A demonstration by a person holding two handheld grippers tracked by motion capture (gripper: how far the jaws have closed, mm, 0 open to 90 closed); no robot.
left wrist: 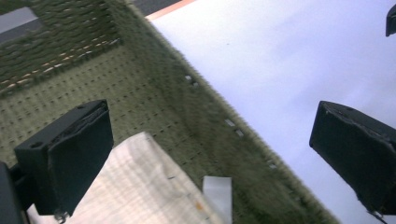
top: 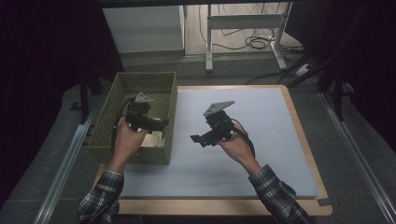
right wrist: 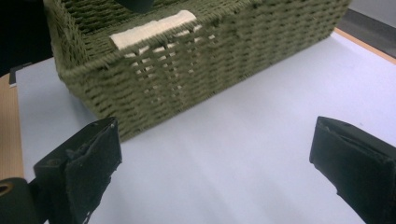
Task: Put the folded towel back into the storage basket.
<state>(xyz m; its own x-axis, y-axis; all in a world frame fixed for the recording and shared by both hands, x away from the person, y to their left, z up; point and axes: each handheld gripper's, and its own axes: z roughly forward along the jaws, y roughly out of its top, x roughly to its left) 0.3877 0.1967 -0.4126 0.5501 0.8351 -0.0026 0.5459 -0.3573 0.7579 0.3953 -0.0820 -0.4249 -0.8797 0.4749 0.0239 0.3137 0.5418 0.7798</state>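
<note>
A green woven basket [top: 122,122] stands on the left part of a white mat [top: 261,140]. Inside it lies a folded cream cloth [top: 154,140], near the front right corner. My left gripper [top: 161,125] hovers over the basket's right side, open with nothing between its jaws. In the left gripper view its jaws straddle the basket wall [left wrist: 210,112], with the cloth [left wrist: 144,186] just below the left jaw. My right gripper [top: 196,139] is open and empty above the mat, to the right of the basket. It faces the basket [right wrist: 187,70], with the cloth [right wrist: 154,28] showing above the rim.
The mat lies on a wooden board [top: 303,140] whose edge shows at the right and front. Behind the table are a white cabinet [top: 142,28], desk legs [top: 209,42] and floor cables [top: 254,43]. Metal rails [top: 359,154] run along both sides.
</note>
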